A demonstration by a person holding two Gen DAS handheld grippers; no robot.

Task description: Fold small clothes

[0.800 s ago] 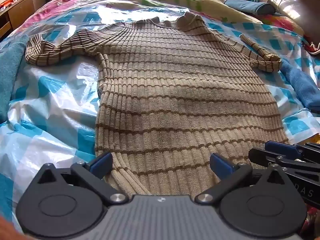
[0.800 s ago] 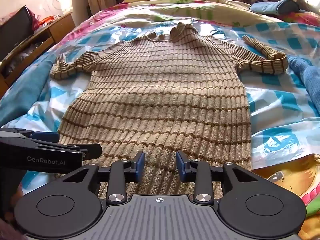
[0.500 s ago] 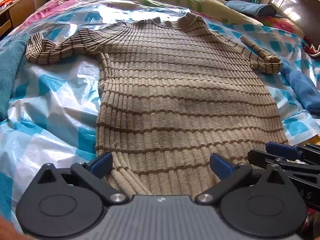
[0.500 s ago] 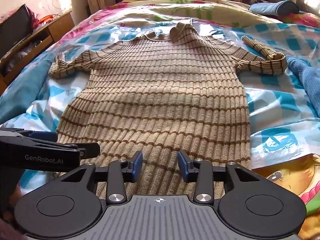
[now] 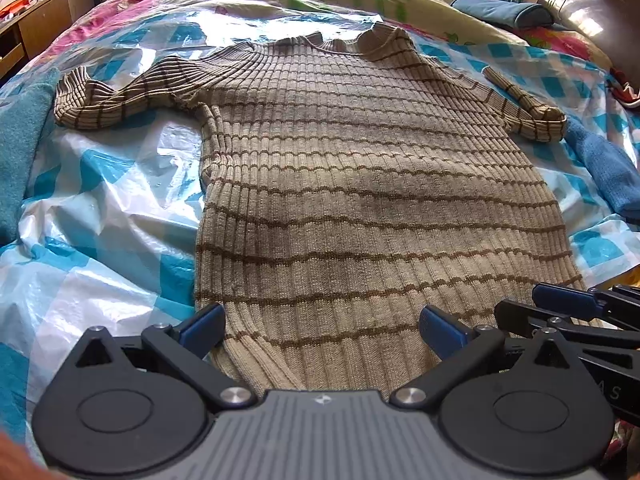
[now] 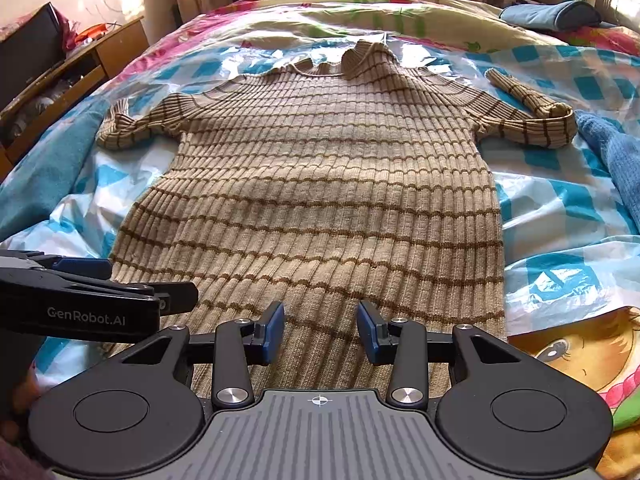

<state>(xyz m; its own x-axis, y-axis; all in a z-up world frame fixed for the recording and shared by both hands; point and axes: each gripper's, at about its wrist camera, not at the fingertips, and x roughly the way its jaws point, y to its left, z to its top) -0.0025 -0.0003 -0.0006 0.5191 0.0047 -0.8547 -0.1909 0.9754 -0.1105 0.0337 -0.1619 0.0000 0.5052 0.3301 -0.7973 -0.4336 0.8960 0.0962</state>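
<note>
Now a beige ribbed sweater with thin brown stripes lies spread flat on a bed, on top of a blue-and-white checked plastic sheet that covers the middle of the bed. Its collar points toward the far edge, its hem toward the near edge where both tools sit. One sleeve stretches out toward the bed's left edge; the other is bent back on itself near the right edge, just beside a blue knitted cloth.

At the hem, the left hand-held gripper has its jaws spread wide, the blue pads sitting either side of the hem's left part with nothing pinched between them. The right hand-held gripper is also apart, though by a narrower gap, over the hem's right part; no fabric is caught between its pads. Whether either one touches the knit cannot be told.

Each tool shows in the other's view, side by side along the near edge. A teal towel lies along the bed's left edge, a blue pillow rests at the far right corner, and a wooden cabinet stands beyond the left edge.
</note>
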